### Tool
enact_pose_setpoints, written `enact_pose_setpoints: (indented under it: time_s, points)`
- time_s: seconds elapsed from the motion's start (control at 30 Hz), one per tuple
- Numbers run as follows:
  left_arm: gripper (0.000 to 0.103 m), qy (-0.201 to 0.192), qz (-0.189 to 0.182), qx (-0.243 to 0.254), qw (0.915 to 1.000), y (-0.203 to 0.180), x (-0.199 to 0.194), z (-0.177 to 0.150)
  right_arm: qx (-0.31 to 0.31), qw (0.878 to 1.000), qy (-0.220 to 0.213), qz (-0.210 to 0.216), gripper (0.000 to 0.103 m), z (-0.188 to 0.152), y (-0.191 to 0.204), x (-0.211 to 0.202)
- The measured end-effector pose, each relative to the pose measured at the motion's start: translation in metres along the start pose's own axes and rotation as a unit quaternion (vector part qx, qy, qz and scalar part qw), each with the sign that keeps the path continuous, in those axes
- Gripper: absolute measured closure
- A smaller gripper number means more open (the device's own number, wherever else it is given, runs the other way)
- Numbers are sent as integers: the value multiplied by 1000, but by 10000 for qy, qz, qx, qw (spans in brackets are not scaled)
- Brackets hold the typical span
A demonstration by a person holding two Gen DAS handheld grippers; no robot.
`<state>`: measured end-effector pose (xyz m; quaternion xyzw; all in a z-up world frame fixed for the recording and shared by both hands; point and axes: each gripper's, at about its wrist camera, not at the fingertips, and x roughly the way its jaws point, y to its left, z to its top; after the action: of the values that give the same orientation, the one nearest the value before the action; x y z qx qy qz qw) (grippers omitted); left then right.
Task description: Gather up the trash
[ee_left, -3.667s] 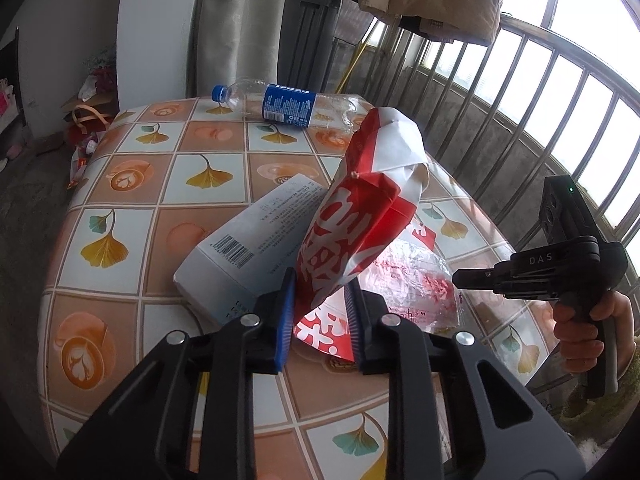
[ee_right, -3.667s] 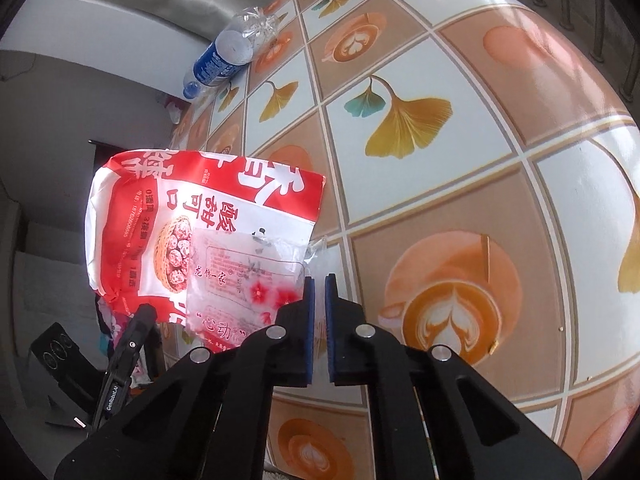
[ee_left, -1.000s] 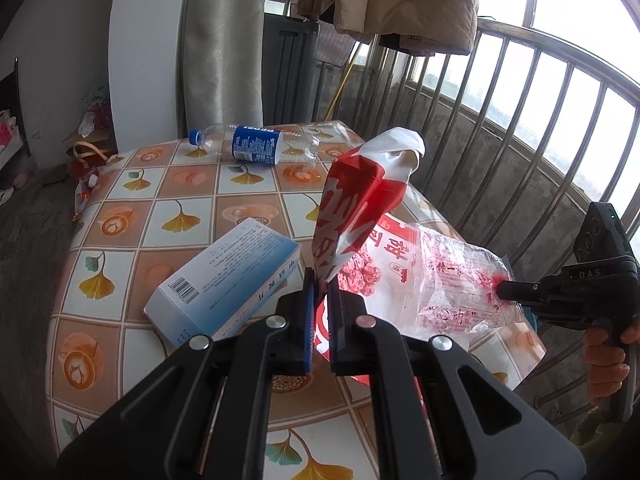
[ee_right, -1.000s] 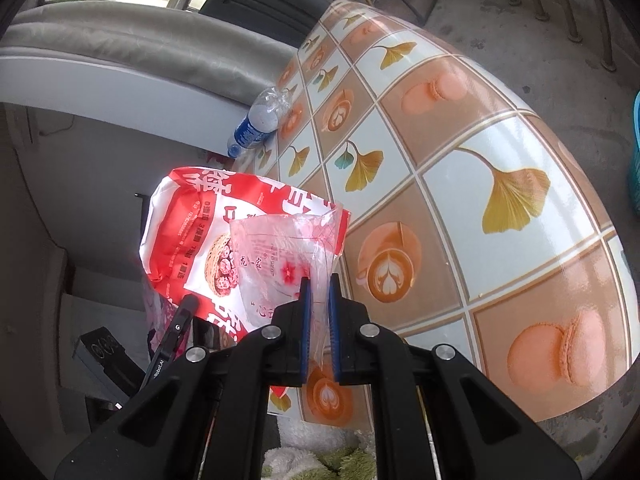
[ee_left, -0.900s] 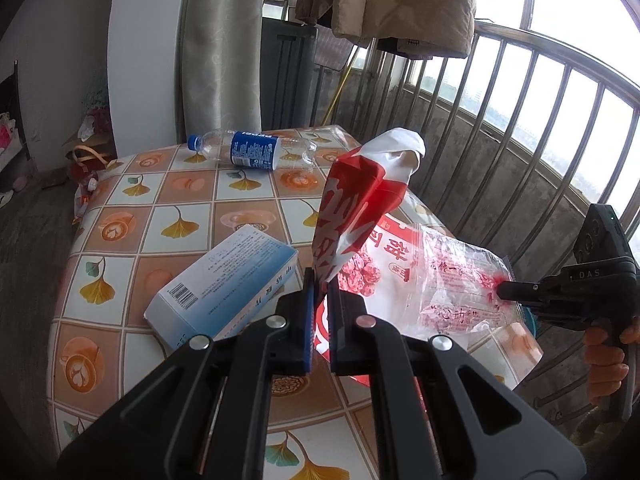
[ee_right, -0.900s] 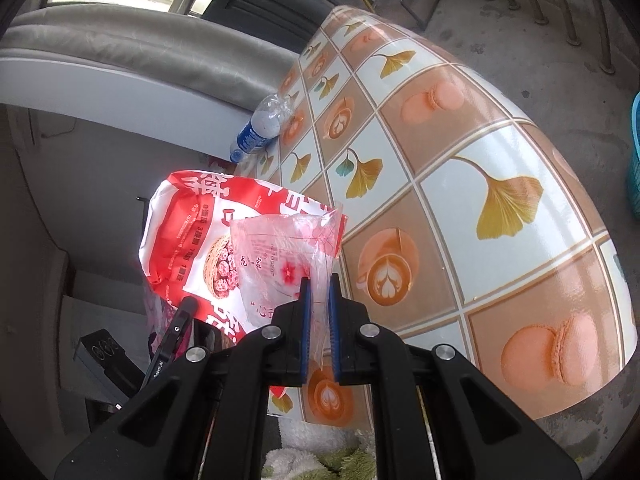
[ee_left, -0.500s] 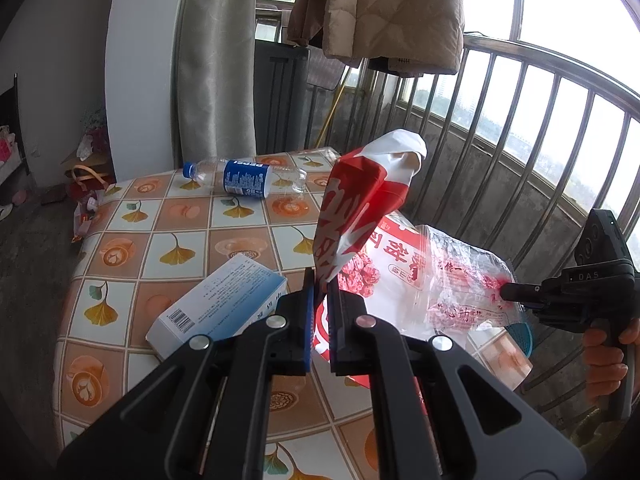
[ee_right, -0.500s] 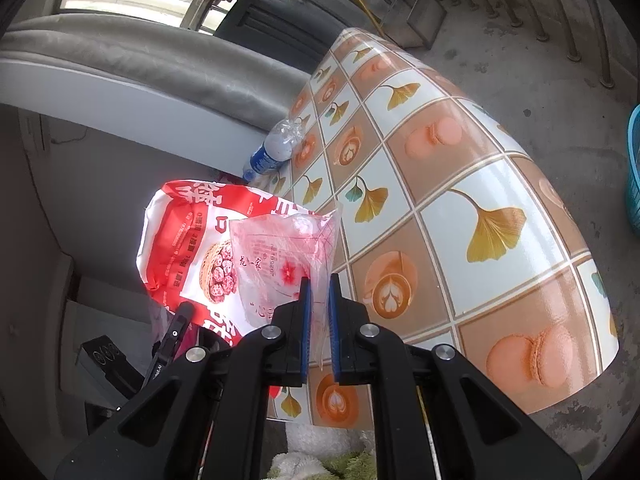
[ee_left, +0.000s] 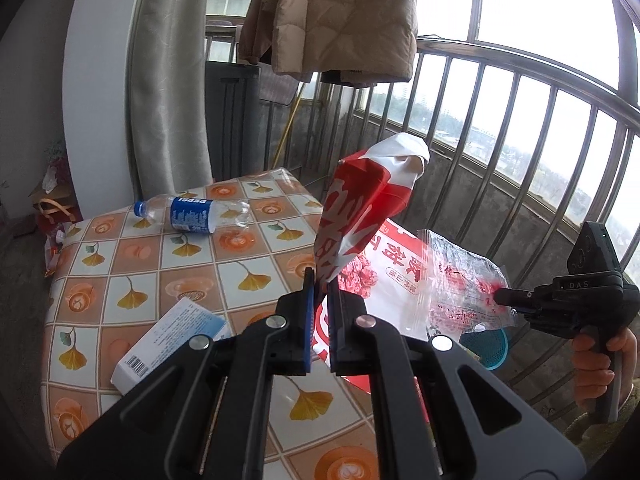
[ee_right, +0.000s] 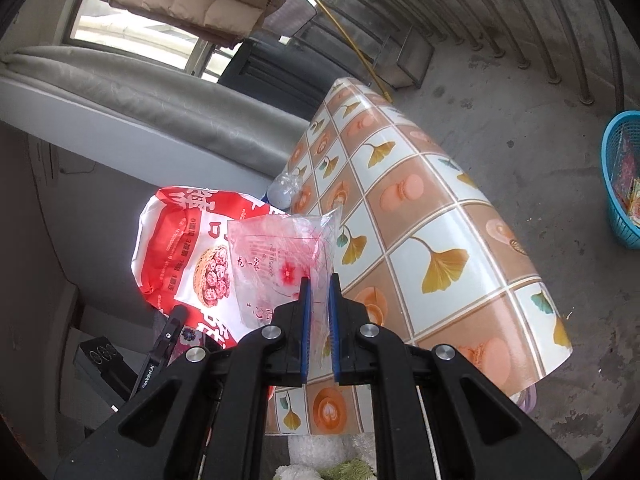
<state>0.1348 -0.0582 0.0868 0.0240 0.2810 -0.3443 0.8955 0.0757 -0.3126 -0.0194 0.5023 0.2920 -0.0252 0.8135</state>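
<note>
My left gripper [ee_left: 321, 280] is shut on a big red and white snack bag [ee_left: 360, 208] and holds it up above the table. My right gripper [ee_right: 319, 284] is shut on a clear plastic bag with red print [ee_right: 280, 256], held in the air beside the red bag [ee_right: 180, 248]. In the left wrist view the clear bag [ee_left: 460, 280] hangs from the right gripper [ee_left: 498, 294]. A white and blue box [ee_left: 172, 344] and a Pepsi bottle [ee_left: 192, 214] lie on the tiled table [ee_left: 120, 272].
A blue basket [ee_right: 622, 180] with wrappers stands on the floor at the right; it also shows in the left wrist view [ee_left: 486, 346]. A metal railing [ee_left: 520, 140], a curtain [ee_left: 168, 80] and a hanging jacket [ee_left: 332, 16] surround the table.
Both grippers have risen with their bags, so the table looks farther away. The blue basket has come into the right wrist view.
</note>
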Motion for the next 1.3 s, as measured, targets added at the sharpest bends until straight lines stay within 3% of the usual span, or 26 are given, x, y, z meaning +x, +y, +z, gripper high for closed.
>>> enact_pose_setpoints:
  time_s: [0.5, 0.8, 0.97, 1.07, 1.3]
  points:
    - [99, 204, -991, 421, 9940, -101, 39, 34, 569, 9902, -1258, -196, 95, -1, -71, -119]
    - [99, 640, -1344, 787, 9857, -180, 86, 29, 1369, 9680, -2026, -566, 95, -13, -148, -188]
    - [99, 1336, -1577, 915, 9741, -228, 140, 14, 2000, 9451, -2401, -953, 95, -23, -201, -213]
    - [99, 1832, -1685, 1103, 9622, -260, 180, 0, 2379, 9320, -2517, -1070, 95, -23, -235, -215]
    - [99, 2664, -1541, 1481, 9398, -324, 272, -37, 3094, 9062, -2504, -1427, 94, -17, -311, -204]
